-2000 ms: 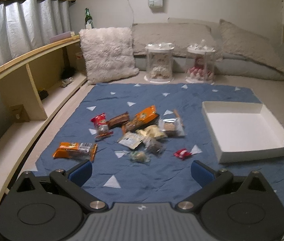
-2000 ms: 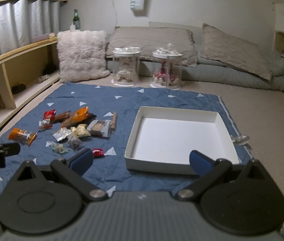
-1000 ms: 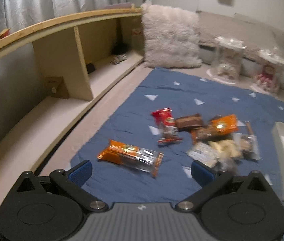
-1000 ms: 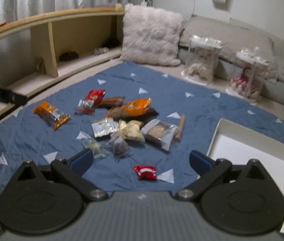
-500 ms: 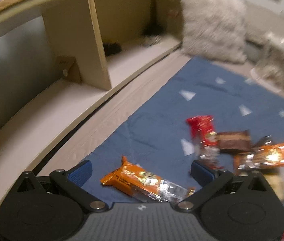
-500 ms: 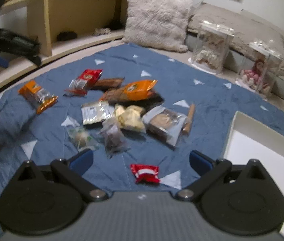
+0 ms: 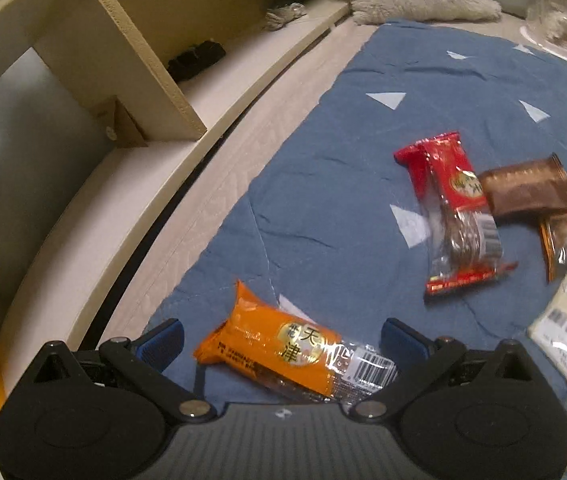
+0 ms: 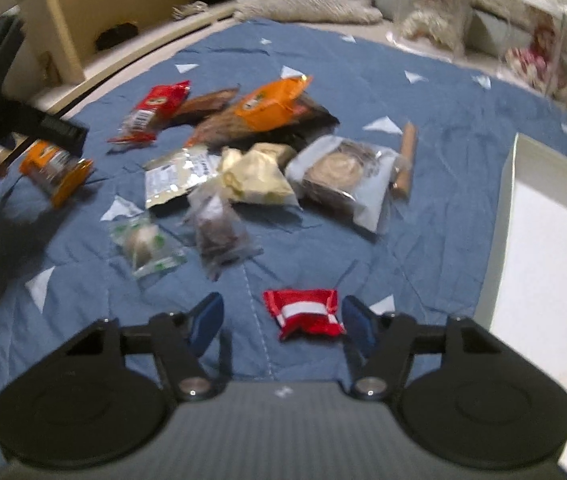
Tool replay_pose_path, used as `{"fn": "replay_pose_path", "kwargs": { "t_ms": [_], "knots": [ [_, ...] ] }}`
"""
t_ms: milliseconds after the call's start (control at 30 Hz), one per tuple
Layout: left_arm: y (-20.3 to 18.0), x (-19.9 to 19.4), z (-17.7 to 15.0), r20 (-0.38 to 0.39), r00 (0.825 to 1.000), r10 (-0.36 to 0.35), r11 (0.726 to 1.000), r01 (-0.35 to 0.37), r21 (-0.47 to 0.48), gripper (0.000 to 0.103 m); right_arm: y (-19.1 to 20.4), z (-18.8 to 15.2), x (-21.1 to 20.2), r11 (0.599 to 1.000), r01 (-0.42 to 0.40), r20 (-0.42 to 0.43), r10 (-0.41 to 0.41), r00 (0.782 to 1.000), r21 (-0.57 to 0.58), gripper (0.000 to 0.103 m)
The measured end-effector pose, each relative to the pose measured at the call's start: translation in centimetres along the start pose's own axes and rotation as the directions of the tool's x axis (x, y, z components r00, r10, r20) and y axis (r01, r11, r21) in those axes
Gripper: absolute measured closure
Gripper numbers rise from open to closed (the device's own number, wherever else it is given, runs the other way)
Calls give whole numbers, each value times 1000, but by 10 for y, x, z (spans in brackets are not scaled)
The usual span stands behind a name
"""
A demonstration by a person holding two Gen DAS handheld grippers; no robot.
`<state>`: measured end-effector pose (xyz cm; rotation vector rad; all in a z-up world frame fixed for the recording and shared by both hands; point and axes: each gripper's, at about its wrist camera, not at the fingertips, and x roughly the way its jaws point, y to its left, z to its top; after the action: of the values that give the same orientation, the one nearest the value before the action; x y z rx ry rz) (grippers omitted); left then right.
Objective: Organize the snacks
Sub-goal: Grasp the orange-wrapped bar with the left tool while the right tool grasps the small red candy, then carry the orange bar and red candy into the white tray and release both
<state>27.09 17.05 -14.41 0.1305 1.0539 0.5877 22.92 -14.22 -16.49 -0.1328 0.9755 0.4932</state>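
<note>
Straddling the orange snack pack near the left edge of the blue mat, the left gripper has its fingers spread wide, neither pad touching the wrapper. The right gripper is likewise open around a small red-and-white packet, just beside the white box at the mat's right edge.

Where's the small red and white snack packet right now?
In the right wrist view, the red and white packet lies on the blue mat, between the right gripper's open fingers.
</note>
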Motion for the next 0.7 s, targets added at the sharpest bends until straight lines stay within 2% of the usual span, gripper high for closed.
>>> {"fn": "replay_pose_path", "kwargs": {
  "t_ms": [133,200,267,333,433,500,567,633,667,700],
  "knots": [
    [8,-1,-8,-47,999,-16,999,17,34,0,-3,3,15,999,7,-49,-5,999,35,43],
    [17,-1,-14,-79,996,-29,999,31,26,0,-11,5,27,995,14,-75,-7,997,100,46],
    [25,0,-19,-110,993,-37,999,38,5,0,-12,7,31,993,21,-86,-11,996,118,47],
    [34,1,-25,-142,989,-48,999,45,-27,0,-12,9,34,993,32,-91,-22,996,114,50],
    [49,5,-31,-185,978,-97,991,77,-112,0,-6,7,35,994,47,-103,-37,994,96,65],
    [58,5,-34,-190,973,-131,980,98,-174,1,1,6,32,996,54,-106,-46,993,71,70],
    [61,3,-35,-162,974,-158,975,128,-181,11,4,5,31,998,49,-100,-44,994,46,72],
    [60,-1,-37,-142,971,-191,972,166,-168,31,7,5,28,999,32,-93,-29,995,30,72],
    [59,-2,-37,-135,970,-202,970,178,-168,36,9,4,27,999,27,-88,-25,996,24,72],
    [57,-5,-38,-126,969,-211,968,189,-166,46,10,4,24,1000,22,-82,-20,996,18,72]
  ]
}}
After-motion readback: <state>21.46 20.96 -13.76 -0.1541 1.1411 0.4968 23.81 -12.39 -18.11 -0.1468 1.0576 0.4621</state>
